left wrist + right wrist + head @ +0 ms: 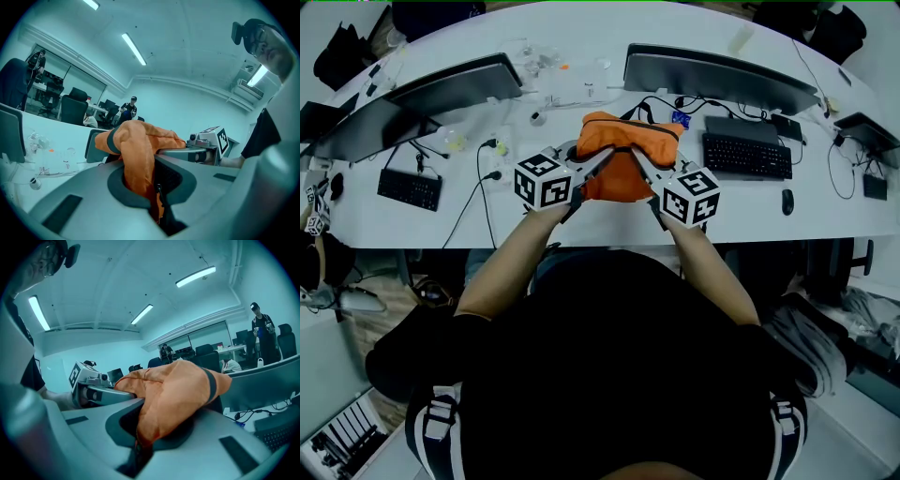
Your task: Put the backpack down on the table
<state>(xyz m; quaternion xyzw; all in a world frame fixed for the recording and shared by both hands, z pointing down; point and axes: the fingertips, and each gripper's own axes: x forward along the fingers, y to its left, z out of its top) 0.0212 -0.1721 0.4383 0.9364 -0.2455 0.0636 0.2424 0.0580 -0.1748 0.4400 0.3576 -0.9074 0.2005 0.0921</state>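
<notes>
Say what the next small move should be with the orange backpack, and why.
Probably lower both grippers together toward the table. The left gripper and right gripper each have their jaws shut on the backpack, which appears held up between them above the tabletop, so it likely needs setting down before either lets go.

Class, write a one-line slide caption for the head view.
Left gripper and right gripper each clamp a crumpled orange fabric backpack over the long white desk.
</notes>
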